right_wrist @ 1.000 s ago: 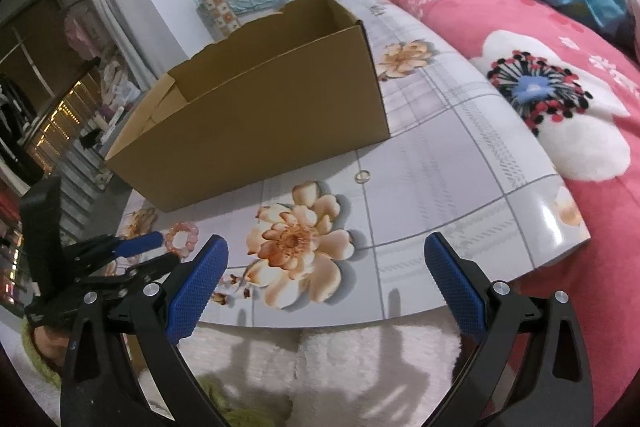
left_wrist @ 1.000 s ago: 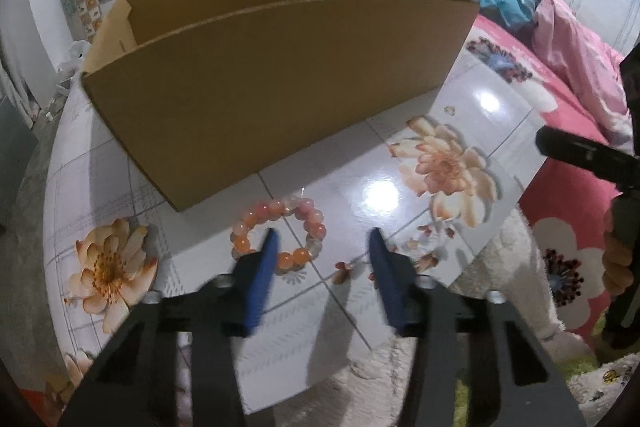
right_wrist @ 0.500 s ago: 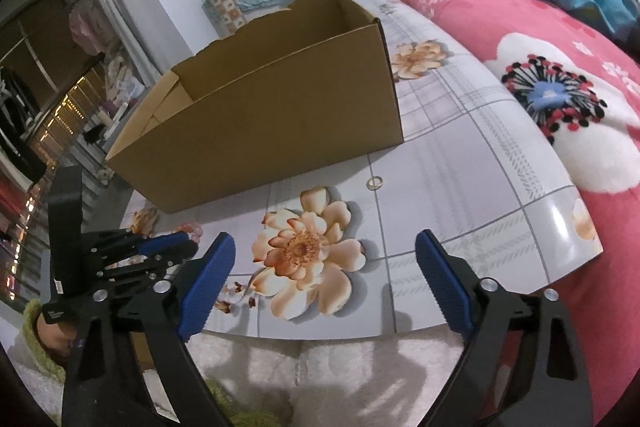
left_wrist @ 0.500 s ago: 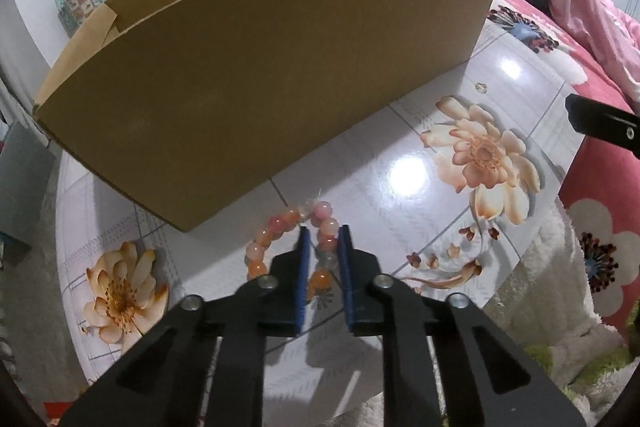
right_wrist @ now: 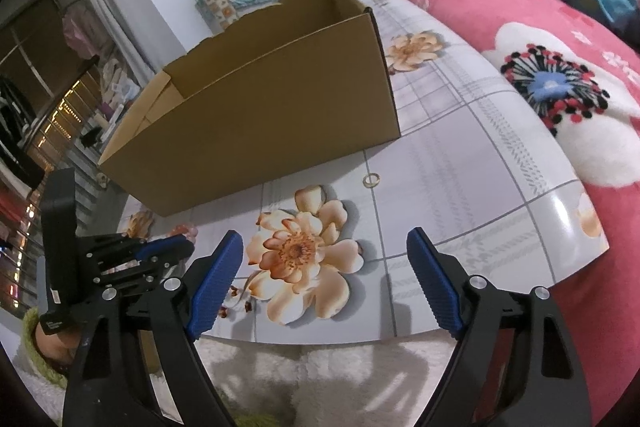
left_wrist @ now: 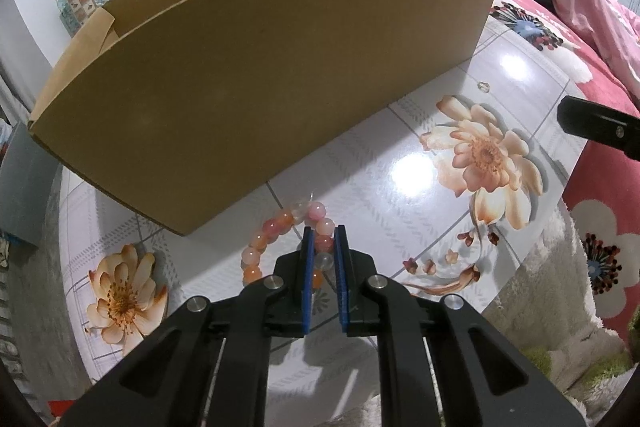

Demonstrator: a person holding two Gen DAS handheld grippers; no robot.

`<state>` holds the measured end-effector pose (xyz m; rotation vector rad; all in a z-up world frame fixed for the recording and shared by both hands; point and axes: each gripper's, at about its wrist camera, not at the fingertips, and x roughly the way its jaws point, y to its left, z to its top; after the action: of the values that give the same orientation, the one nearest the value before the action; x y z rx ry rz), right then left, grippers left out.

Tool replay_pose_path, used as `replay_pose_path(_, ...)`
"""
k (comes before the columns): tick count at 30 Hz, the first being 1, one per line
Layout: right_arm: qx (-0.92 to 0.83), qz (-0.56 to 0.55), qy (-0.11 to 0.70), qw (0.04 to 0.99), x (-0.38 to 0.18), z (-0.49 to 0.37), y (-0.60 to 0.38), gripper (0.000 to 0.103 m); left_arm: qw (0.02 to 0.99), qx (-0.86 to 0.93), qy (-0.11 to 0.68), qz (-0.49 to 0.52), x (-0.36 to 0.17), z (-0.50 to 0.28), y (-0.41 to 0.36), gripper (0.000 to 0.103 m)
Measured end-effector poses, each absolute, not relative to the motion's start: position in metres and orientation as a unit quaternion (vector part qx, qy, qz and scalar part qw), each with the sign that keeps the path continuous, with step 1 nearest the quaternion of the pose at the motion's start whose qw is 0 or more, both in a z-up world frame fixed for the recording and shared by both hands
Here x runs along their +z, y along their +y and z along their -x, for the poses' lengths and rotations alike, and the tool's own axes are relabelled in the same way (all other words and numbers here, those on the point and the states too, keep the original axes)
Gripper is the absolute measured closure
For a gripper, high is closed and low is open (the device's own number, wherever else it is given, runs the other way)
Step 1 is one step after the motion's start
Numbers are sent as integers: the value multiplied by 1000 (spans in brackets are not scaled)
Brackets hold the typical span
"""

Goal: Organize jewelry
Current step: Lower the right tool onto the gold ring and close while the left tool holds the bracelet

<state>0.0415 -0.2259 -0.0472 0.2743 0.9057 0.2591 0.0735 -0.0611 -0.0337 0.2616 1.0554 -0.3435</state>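
Observation:
A bracelet of pink and orange beads lies on the flowered tabletop just in front of an open cardboard box. My left gripper is shut on the bracelet's right side, with beads pinched between its blue pads. It also shows in the right wrist view, where the bracelet peeks out beyond it. My right gripper is open and empty above the table's near edge. A small ring lies on the table near the box's right corner; it also shows in the left wrist view.
The box fills the back of the table. A bed with a pink flowered blanket borders the table's right side. A white fluffy rug lies below the near edge. Shelves stand at the far left.
My left gripper moved forward over the bracelet and closed from wide open onto its right side. My right gripper moved slightly nearer the table and stayed open.

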Motion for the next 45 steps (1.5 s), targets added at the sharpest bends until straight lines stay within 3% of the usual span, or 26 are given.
replay_pose_path(14, 127, -135, 438, 880, -50, -49, -226, 29, 845, -157, 494, -132, -32, -74, -55, 94)
replay_pose_path(23, 123, -129, 441, 880, -54, -55, -226, 37, 846, -154, 491, -140, -30, -76, -56, 94)
replay_pose_path(45, 103, 1, 412, 905, -67, -81, -216, 74, 848, -156, 487, -139, -29, -79, -58, 94)
